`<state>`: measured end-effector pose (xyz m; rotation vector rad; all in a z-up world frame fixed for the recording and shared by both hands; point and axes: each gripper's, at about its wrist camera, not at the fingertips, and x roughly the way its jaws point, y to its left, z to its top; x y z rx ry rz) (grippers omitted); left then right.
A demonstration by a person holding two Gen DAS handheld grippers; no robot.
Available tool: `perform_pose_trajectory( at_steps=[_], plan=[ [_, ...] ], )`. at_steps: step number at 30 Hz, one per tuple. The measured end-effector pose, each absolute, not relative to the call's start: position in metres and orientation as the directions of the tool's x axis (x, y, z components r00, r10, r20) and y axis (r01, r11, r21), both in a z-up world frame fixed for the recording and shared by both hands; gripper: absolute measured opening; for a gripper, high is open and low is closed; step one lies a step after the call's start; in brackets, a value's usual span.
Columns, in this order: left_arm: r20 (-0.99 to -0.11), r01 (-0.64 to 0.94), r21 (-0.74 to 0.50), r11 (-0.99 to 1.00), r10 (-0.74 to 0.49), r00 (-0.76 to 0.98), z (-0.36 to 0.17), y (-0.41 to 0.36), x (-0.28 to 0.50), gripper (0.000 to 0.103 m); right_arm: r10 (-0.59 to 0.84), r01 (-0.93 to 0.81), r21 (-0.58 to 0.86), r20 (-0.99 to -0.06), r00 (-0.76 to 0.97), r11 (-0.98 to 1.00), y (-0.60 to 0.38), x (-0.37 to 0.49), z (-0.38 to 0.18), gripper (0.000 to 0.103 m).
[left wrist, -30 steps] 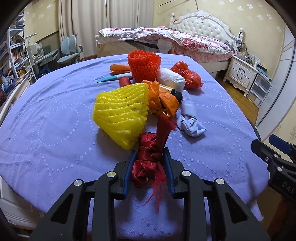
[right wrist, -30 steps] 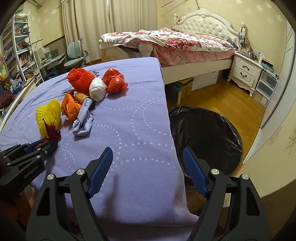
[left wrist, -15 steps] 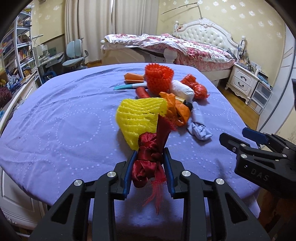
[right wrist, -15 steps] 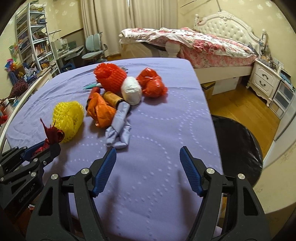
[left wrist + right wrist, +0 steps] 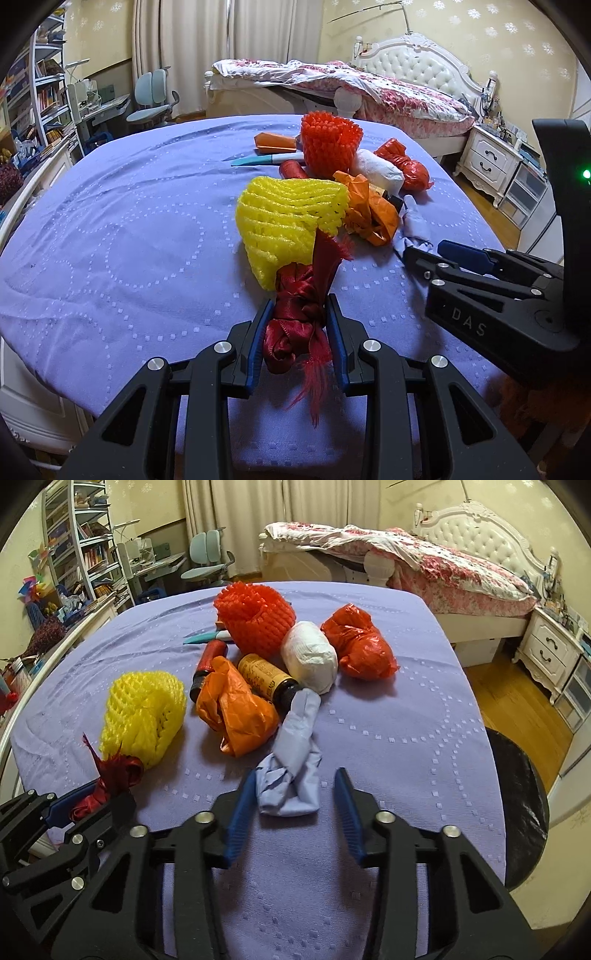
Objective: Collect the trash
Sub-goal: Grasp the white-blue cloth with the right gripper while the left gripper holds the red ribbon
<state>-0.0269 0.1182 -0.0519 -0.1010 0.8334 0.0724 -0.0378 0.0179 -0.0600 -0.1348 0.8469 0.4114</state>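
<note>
At the left, the left gripper is clamped on a knotted dark red ribbon, long axis along the fingers, frayed end toward the camera. Just beyond lies the yellow foam net on the purple tablecloth. Right of it, the right gripper is closing its 2 jaws around a crumpled pale blue glove; the left pad touches, the right stands apart. The glove's long axis runs away from the camera, fingers pointing toward the brown bottle.

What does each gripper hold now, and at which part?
The left gripper holds the dark red ribbon bundle at its knotted middle. The right gripper holds nothing yet: its jaws are closing around the near end of the crumpled blue glove.
</note>
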Motion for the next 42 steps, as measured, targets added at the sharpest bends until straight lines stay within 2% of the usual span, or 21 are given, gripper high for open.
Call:
perform_pose_trajectory(
  at_steps=[17,30,42],
  plan=[
    [-0.732,-0.009,-0.046,0.999,-0.028,0.681,-0.050,0.080,-0.030,0.031,0.283,-0.318,0.095,-0.729,0.623,0.943,-0.048,-0.058,-0.053,0.033],
    [-0.702,0.090,-0.039,0.995,-0.091,0.707,-0.033,0.027,-0.004,0.031,0.180,-0.162,0.091,-0.684,0.707,0.983,-0.125,-0.060,-0.042,0.034],
    [-0.699,0.213,-0.021,0.977,-0.167,0.695,-0.035,-0.049,0.040,0.031,0.087,-0.040,0.083,-0.700,0.709,0.996,-0.187,-0.035,-0.061,0.034]
  ],
)
